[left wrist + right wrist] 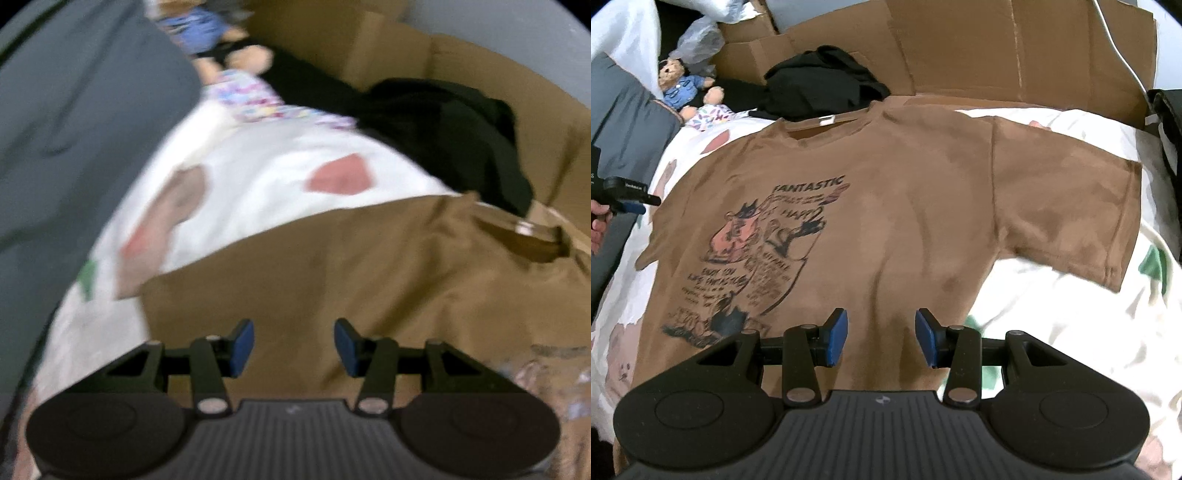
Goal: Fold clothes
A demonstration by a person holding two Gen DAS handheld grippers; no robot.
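Shirt (886, 206) lies flat, print up, on the bed sheet (1071, 314), collar toward the far edge. Our right gripper (881, 339) hovers spread and empty over its near hem; our left gripper (631, 206), also spread (293, 347), sits nearer the left sleeve.

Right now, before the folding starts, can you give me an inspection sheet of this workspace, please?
Surface: white bed sheet with coloured patches, wrinkled.
Job's things: brown T-shirt lies flat, print side up, one sleeve spread out, not yet folded.
Clutter: black garment bunched beyond the collar; teddy bear in blue shirt beside it; clear plastic bag.
Grippers: left gripper open above the brown shirt, nothing between the pads; right gripper open above the shirt's lower part, empty.
Cables: one thin white cord across the cardboard.
Surroundings: flattened cardboard boxes behind the bed; grey fabric at the side.
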